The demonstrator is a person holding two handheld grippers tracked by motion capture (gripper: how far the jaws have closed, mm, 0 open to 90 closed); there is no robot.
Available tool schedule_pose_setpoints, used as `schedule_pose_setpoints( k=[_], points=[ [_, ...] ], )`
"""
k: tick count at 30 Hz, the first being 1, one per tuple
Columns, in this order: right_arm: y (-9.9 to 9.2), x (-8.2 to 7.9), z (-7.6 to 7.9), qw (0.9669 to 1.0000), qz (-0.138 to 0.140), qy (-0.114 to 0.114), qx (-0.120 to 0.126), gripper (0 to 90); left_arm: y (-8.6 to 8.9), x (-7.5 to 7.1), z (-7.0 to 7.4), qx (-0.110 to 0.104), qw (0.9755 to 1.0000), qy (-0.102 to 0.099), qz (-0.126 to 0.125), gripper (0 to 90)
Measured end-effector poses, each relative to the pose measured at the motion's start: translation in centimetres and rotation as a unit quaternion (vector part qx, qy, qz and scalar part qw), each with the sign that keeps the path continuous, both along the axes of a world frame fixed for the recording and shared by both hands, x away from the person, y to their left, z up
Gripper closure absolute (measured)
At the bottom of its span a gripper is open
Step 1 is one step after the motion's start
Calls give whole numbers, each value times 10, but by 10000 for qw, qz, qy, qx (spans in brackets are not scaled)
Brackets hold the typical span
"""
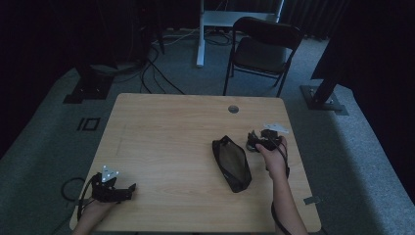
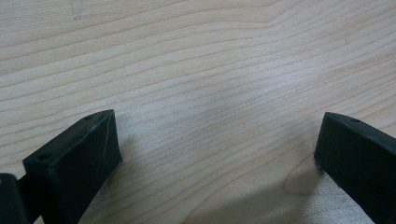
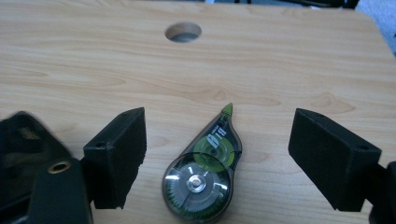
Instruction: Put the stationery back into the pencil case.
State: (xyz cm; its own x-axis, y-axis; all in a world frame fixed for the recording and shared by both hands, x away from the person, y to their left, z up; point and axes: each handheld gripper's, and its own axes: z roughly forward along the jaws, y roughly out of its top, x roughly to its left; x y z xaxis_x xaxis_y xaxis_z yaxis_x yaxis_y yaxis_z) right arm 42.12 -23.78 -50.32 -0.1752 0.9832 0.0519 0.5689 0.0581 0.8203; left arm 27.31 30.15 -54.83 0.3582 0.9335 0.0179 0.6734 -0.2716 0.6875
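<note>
Table [image 1: 161,147]: pale wood, square-cornered, with a round cable hole [image 3: 183,31] toward its far edge; carries everything listed below.

Pencil case [image 1: 232,164]: black, soft, zippered, lying flat right of centre on the table, long axis running near to far; its zip appears open, though the dim light leaves that uncertain; a dark corner of it shows at the left margin of the right gripper view.

Left gripper [image 1: 125,190]: resting low at the near left corner of the table, well apart from the case; jaws spread wide with bare wood between them; holds nothing; idle.

Right gripper [image 3: 217,156]: held just beyond the right side of the case, pointing down at the table; jaws wide apart, standing either side of the item below without touching it; not gripping.

Correction tape dispenser [image 3: 203,175]: small, teardrop-shaped, clear smoky shell over green and grey reels, green tip pointing toward the cable hole; lies flat on the table between the right jaws, just beside the case.

Step in hand, as judged: approach to pick up the dispenser, presumably for stowing in the case; pickup not yet made.

Next move, as judged: lower the right gripper until the pads flank the rounded body; close across its width; lift clear; the low flat shell calls for a grip close to the tabletop.
</note>
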Motion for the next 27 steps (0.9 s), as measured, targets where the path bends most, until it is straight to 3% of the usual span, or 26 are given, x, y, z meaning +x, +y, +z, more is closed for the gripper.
schedule_pose_setpoints(
  k=[13, 22, 24, 25, 27],
  points=[
    [7, 26, -33, 9984, -175, 512, -158, 231, 0, 0, 0, -2, 10000, 0, 2, 4],
    [5, 24, -43, 9975, -122, 671, -160, 339, 0, 0, 0, -1, 10000, 1, 2, 4],
    [5, 24, -43, 9977, -144, 643, -173, 362, 0, 0, 0, -2, 10000, 0, 2, 4],
    [5, 23, -44, 9978, -148, 598, -225, 416, 0, 0, 0, -2, 10000, 0, 1, 4],
    [5, 22, -44, 9978, -125, 593, -261, 421, 0, 0, 0, 0, 10000, 1, 1, 4]
  ],
)
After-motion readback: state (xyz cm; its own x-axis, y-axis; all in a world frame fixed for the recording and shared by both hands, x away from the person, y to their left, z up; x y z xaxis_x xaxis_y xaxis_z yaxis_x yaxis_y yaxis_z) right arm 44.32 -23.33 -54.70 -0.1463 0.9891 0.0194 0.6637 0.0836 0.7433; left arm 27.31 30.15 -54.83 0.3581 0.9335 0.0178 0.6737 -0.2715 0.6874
